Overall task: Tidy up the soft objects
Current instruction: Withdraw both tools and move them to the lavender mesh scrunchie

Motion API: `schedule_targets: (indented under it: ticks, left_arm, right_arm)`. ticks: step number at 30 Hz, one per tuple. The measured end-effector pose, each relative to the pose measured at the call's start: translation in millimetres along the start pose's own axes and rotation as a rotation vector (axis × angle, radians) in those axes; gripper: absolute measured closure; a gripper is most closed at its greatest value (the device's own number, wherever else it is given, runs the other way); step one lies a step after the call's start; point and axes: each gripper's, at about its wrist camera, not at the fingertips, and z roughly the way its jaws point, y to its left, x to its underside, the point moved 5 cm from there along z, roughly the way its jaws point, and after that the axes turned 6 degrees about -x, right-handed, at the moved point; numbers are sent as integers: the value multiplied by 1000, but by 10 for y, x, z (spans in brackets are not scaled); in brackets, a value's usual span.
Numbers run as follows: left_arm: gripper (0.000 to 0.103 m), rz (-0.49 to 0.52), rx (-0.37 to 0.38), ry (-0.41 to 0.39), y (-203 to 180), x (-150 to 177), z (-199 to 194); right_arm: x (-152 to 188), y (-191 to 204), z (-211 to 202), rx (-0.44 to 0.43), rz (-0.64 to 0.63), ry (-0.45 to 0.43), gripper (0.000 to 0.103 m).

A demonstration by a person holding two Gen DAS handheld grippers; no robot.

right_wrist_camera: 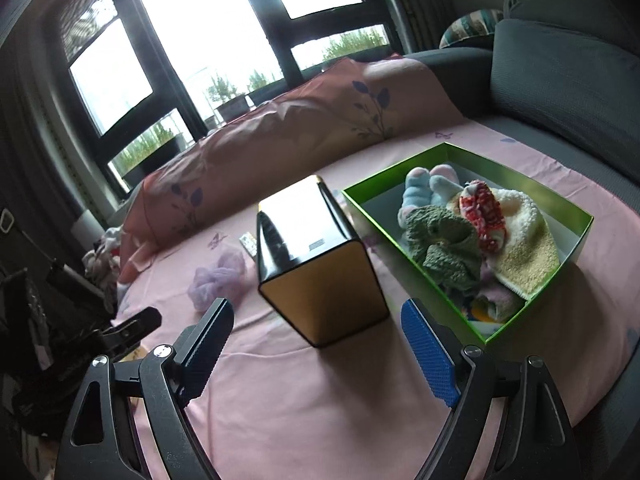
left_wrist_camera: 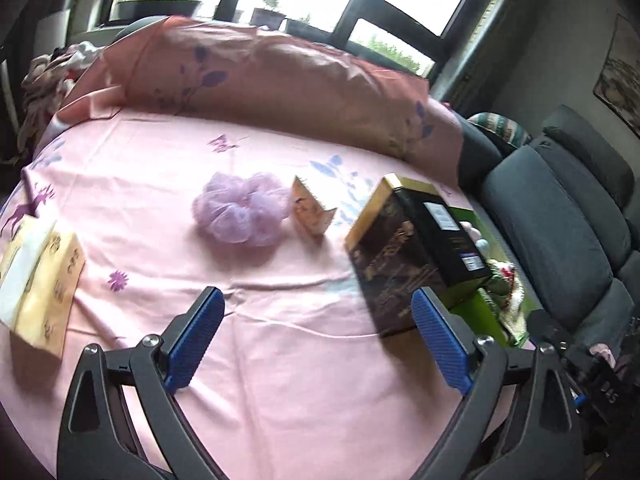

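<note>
A lilac mesh bath pouf (left_wrist_camera: 242, 214) lies on the pink sheet (left_wrist_camera: 280, 352), well ahead of my open, empty left gripper (left_wrist_camera: 316, 336). It also shows in the right wrist view (right_wrist_camera: 218, 280), left of the black and gold box. A green open box (right_wrist_camera: 568, 256) holds several soft things: a green knit piece (right_wrist_camera: 444, 248), a red and white item (right_wrist_camera: 482, 216), a cream fleece piece (right_wrist_camera: 524, 240) and pale blue plush (right_wrist_camera: 420, 192). My right gripper (right_wrist_camera: 316, 356) is open and empty, just in front of the black and gold box.
A black and gold box (right_wrist_camera: 320, 264) lies on the bed left of the green box; it also shows in the left wrist view (left_wrist_camera: 412, 256). A small tan folded card (left_wrist_camera: 310, 212) stands by the pouf. A yellow tissue pack (left_wrist_camera: 38, 284) lies at left. A pink pillow (left_wrist_camera: 280, 80) is behind, a grey sofa (left_wrist_camera: 560, 216) at right.
</note>
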Motion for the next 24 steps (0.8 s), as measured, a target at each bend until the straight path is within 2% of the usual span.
schedule_targets:
  ticks: [2, 5, 13, 18, 21, 24]
  left_arm:
    - [9, -42, -21, 10, 150, 32, -37]
    - [9, -88, -17, -17, 254, 35, -144]
    - [8, -113, -61, -93, 448, -73, -339]
    - [8, -167, -100, -121, 760, -149, -261]
    - [8, -169, -118, -157, 935, -60, -228]
    - [8, -203, -177, -132, 1096, 23, -207]
  right_arm:
    - [57, 96, -38, 11, -33, 6, 16]
    - [132, 182, -111, 28, -72, 8, 16]
    - [219, 269, -156, 7, -55, 18, 16]
    - [323, 396, 2, 13, -81, 58, 16]
    - [369, 545, 135, 22, -100, 88, 16]
    - [385, 740, 246, 12, -141, 106, 16]
